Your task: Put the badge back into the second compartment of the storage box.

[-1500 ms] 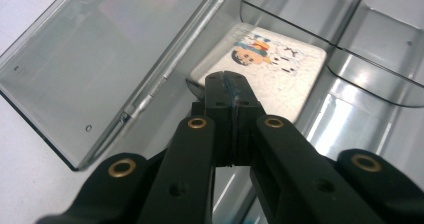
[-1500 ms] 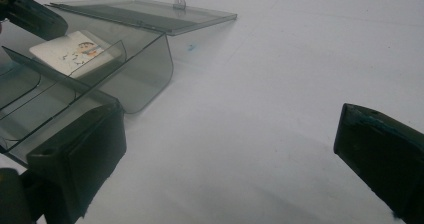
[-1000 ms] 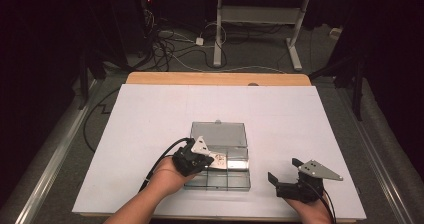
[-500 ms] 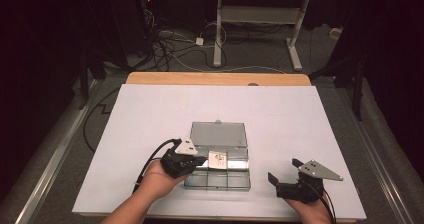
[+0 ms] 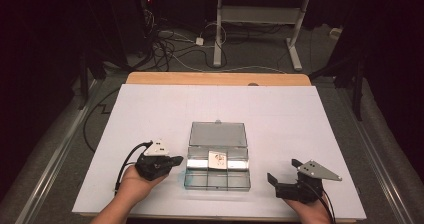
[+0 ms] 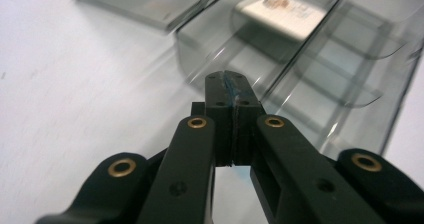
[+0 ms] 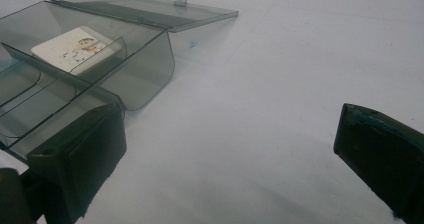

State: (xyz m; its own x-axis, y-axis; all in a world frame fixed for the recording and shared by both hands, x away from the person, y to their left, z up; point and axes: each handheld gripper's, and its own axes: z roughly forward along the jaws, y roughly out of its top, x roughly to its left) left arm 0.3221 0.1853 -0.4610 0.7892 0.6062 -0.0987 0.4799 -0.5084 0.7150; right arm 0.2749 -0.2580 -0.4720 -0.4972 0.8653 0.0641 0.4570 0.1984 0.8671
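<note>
My left gripper has its jaws clenched on nothing, just left of the clear compartment box. The card lies in the middle far compartment, the lid flat beyond. My right gripper stands released, well right. Judgement: close the lid squarely; bare white table, nothing obstructs.

Overhead plus two close views, shared box

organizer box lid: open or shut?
Open. The clear box has its lid folded flat back on the table behind it, compartments exposed, a small card lying in one.
</note>
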